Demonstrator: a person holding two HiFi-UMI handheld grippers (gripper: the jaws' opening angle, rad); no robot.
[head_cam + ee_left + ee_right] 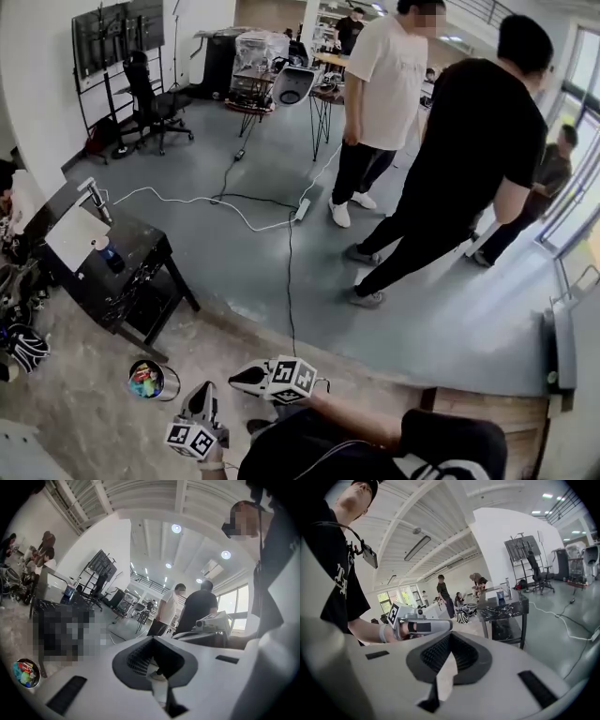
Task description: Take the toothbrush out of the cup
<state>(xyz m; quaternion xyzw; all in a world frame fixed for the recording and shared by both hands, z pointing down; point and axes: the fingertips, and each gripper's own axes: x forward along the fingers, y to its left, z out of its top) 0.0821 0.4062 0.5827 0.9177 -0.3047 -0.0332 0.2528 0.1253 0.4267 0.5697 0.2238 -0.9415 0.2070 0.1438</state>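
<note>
Metal cup (153, 381), crammed with bright bits where the toothbrush presumably stands, sits just left of the left gripper (201, 394), the nearer one. It and the right gripper (242, 378) are both clenched on nothing.

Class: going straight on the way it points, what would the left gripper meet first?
Nothing close, it seems: the left gripper points over open grey floor, the cup well off to its left. Far ahead stands a person in a white shirt; depth is unclear.
</note>
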